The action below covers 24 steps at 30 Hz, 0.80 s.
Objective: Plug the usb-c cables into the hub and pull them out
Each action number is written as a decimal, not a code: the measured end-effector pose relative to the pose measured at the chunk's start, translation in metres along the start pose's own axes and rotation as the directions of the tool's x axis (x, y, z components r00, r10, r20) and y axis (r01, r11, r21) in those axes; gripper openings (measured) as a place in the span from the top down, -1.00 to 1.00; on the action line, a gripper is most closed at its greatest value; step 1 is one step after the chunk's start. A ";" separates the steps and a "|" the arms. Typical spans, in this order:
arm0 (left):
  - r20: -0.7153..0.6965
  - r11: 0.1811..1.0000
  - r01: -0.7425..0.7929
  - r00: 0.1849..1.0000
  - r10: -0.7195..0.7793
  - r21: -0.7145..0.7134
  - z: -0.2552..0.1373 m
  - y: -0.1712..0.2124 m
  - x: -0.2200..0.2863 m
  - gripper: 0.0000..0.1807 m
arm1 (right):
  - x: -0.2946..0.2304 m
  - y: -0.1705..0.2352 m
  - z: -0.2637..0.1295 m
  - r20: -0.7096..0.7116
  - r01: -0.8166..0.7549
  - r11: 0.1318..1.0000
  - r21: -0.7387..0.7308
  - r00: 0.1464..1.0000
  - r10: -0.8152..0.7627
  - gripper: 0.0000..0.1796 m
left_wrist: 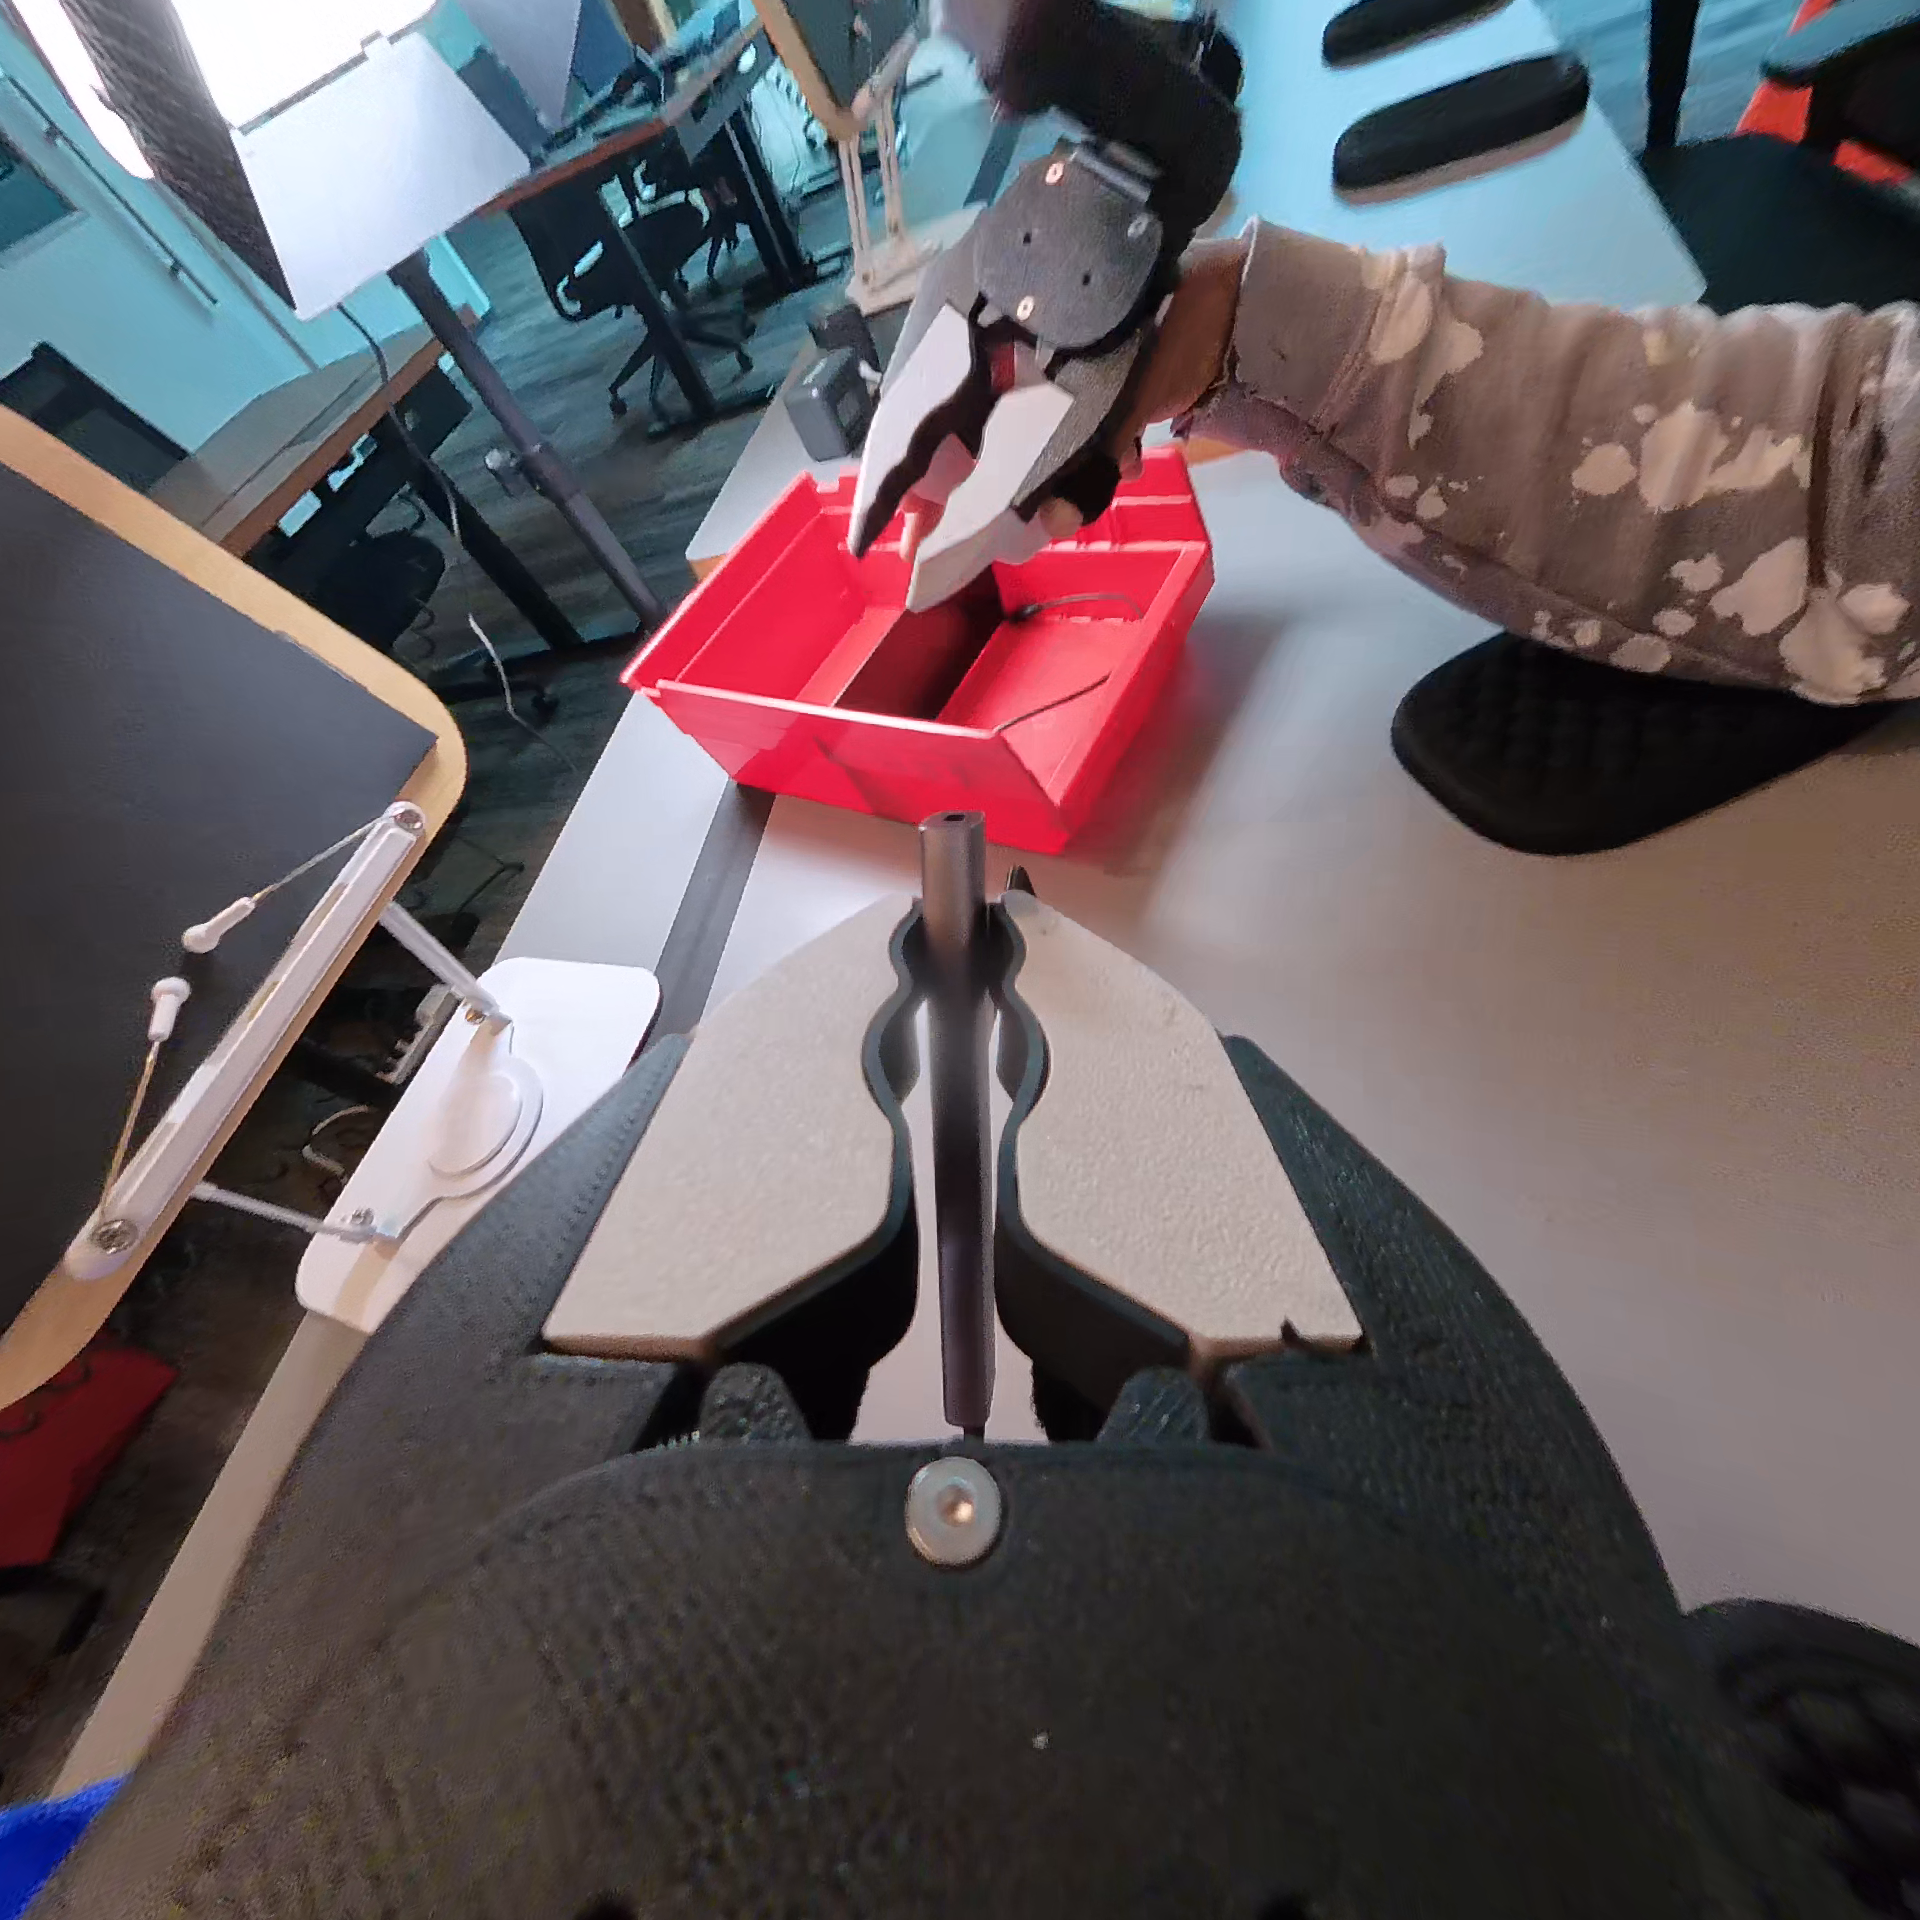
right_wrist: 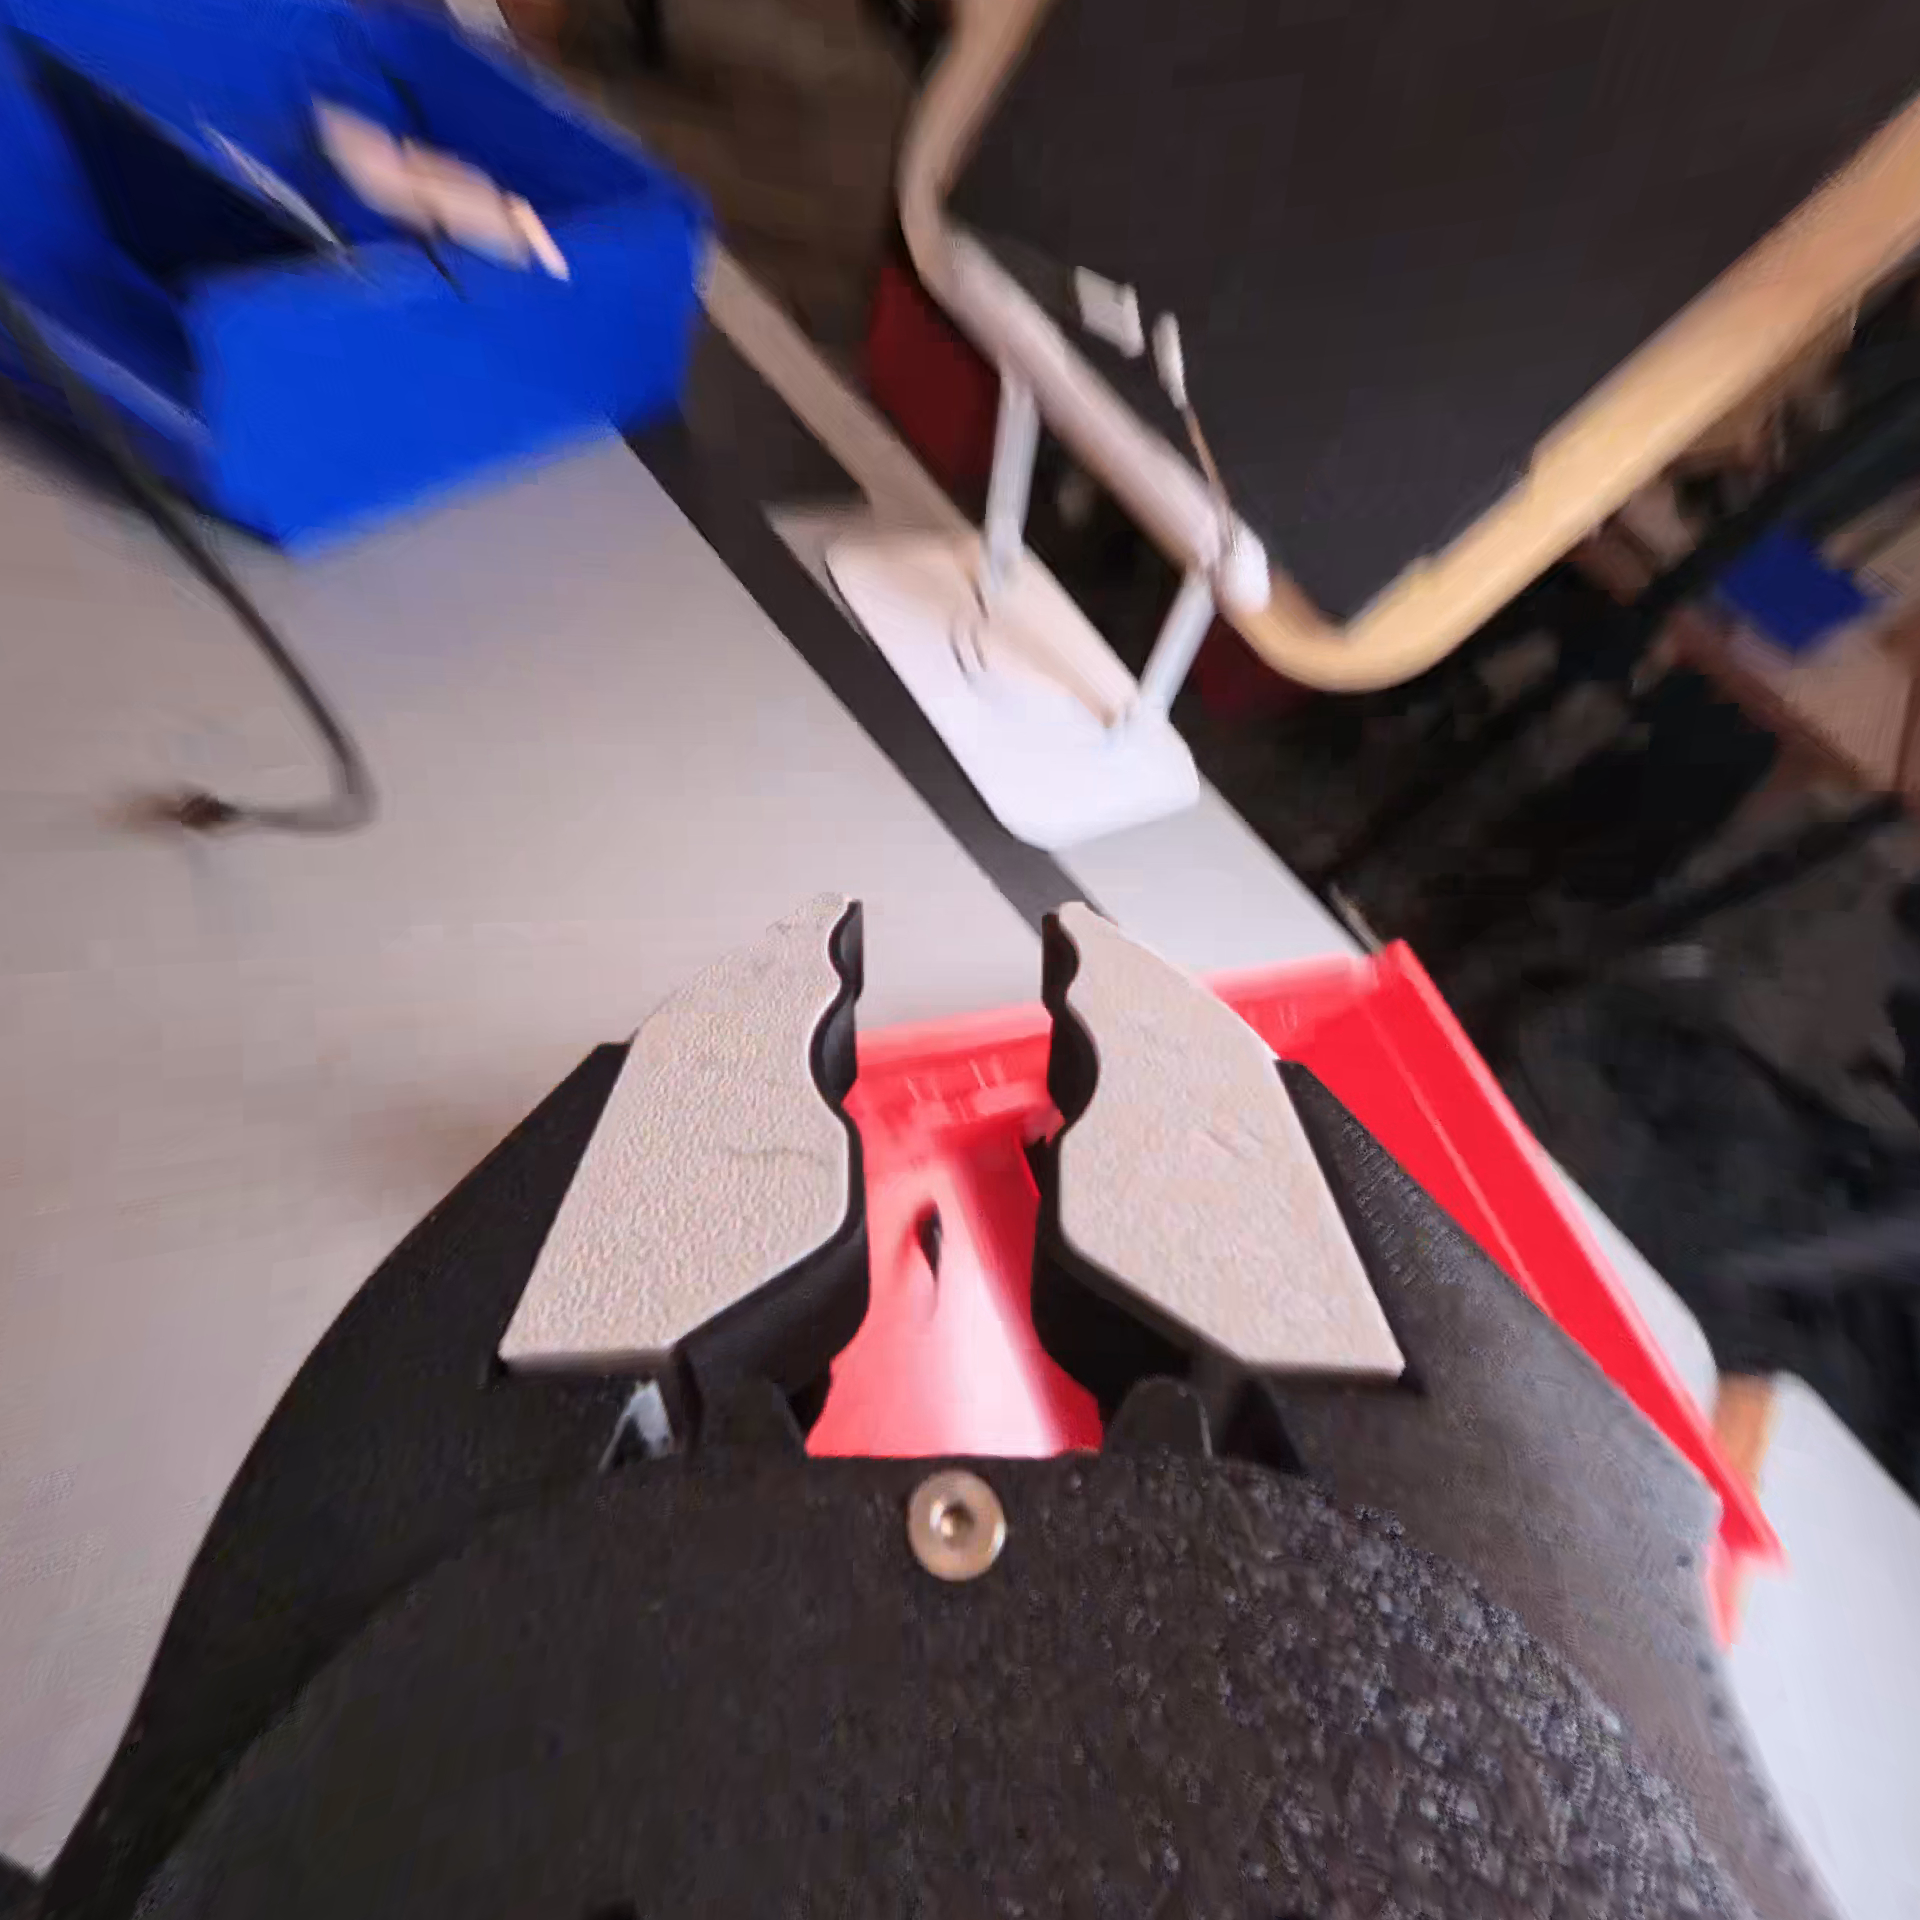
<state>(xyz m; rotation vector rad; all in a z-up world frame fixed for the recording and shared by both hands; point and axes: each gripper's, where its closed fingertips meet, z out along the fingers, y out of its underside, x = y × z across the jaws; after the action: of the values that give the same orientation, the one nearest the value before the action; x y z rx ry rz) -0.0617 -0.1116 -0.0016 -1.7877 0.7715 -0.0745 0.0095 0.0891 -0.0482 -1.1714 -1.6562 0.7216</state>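
Left tool (left_wrist: 961,904): closed narrow on a dark slim rod-shaped item (left_wrist: 954,1091) that lies lengthwise between its grey fingers (left_wrist: 748,1143), with the item's hollow tip poking out past the fingertips at the middle of the left wrist frame; what the item is cannot be told.
Right tool (right_wrist: 951,920): held apart with a moderate gap and nothing gripped in the right wrist view; in the left wrist view it shows in the upper middle (left_wrist: 909,556), pointing down into the red tray, with something small and pale between its tips that is too unclear to name.
Red tray (left_wrist: 914,748): sits on the counter above the frame's centre, split into compartments; a thin dark cable (left_wrist: 1081,603) lies in its right-hand compartment.
Red tray, right wrist view (right_wrist: 1455,1122): lower right, beneath and behind the right tool's fingers.
Blue bin (right_wrist: 343,343): upper left of the right wrist frame, blurred, on the counter.
Black cable (right_wrist: 312,707): curves from near the blue bin onto the counter at left.
Counter (left_wrist: 1455,1143): pale grey surface.
Sleeve (left_wrist: 1558,468): patterned, upper right, behind the right tool.
Hub: cannot tell where it is.
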 end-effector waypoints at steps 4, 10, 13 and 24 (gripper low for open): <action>-0.056 0.981 0.055 0.997 -0.046 0.186 -0.006 -0.028 0.004 0.89 | -0.060 -0.082 -0.025 0.194 0.021 0.957 0.290 0.978 -0.080 0.63; -0.078 0.892 0.152 0.988 -0.131 0.427 -0.017 -0.066 0.001 0.89 | -0.126 -0.140 -0.024 0.236 0.078 0.908 0.412 0.953 -0.189 0.63; -0.137 0.863 0.193 0.980 -0.145 0.466 -0.014 -0.072 0.007 0.89 | -0.139 -0.140 -0.013 0.199 0.143 0.922 0.360 0.954 -0.226 0.63; -0.236 0.894 0.261 0.954 -0.182 0.364 0.016 -0.055 0.020 0.86 | -0.137 -0.120 -0.022 0.228 0.222 0.941 0.256 0.932 -0.282 0.97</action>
<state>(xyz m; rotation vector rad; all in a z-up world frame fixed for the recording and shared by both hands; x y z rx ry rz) -0.0138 -0.1009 0.0340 -1.4870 0.6318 -0.5320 -0.0017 -0.0839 0.0132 -0.7055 -1.8450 0.9010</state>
